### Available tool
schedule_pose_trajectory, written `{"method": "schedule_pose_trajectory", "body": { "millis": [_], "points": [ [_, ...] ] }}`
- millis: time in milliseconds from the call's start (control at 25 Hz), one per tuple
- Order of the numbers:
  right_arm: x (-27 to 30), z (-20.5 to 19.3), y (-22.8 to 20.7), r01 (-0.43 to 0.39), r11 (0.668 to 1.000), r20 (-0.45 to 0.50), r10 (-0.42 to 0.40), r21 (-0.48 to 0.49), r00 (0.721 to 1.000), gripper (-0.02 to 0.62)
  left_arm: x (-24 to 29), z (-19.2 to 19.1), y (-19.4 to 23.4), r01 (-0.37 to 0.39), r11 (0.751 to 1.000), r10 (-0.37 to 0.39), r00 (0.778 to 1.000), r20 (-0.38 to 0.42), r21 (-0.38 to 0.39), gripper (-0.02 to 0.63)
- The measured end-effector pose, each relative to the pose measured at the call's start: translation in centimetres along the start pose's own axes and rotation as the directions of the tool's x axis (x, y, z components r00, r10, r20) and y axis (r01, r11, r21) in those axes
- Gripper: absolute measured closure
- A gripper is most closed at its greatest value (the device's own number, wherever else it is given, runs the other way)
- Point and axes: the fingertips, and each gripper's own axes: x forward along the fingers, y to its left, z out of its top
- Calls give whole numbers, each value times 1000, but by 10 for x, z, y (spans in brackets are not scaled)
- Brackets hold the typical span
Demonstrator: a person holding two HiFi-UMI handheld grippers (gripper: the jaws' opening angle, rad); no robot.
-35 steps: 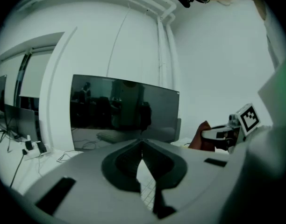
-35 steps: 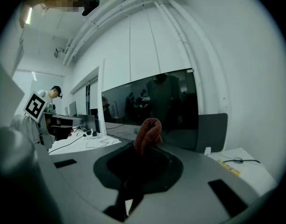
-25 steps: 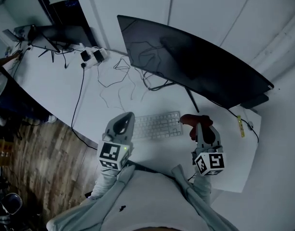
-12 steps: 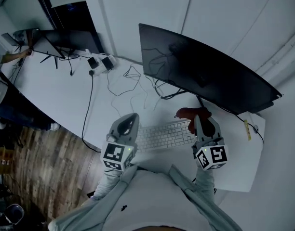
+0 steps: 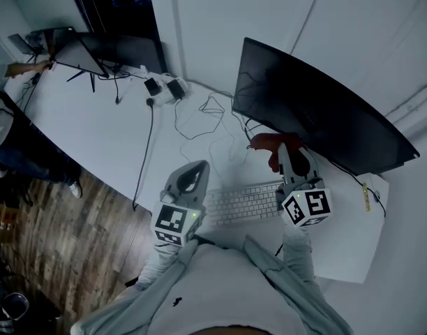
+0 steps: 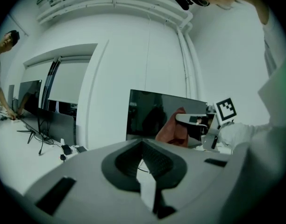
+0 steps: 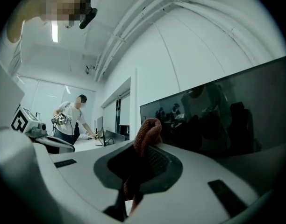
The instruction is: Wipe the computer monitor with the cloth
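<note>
Left gripper (image 5: 197, 167): jaws pressed together on nothing, idling at the near edge of the surface (image 5: 95, 124), just left of the keyboard (image 5: 245, 202).

Right gripper (image 5: 284, 149): jaws clenched on the reddish cloth (image 5: 266, 144), raised above the keyboard's far side and close to the monitor's (image 5: 325, 121) lower left corner. I cannot tell whether cloth meets glass.

Progress, my read: cloth is in hand and brought up, but all of the wiping seems left to do.

Room: loose cables (image 5: 199, 121) lie left of the screen, and more gather under it round the stand. Open air fronts the panel. Its right end nears the surface's right edge, with the wall close behind.
</note>
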Motion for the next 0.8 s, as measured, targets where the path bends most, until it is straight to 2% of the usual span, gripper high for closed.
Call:
{"method": "schedule_pose_trajectory", "body": {
  "millis": [160,440,800],
  "points": [
    [33,13,25,-21,1000,34,21,-8,999,557,-8,-5,12,23,1000,-23,1000,-13,-5,586],
    [90,43,59,-47,998,113,50,-34,992,557,-17,1,34,63,998,-64,998,23,26,584],
    [139,70,67,6,998,152,4,-68,988,557,-23,-1,62,76,997,-76,996,48,13,586]
  ]
}}
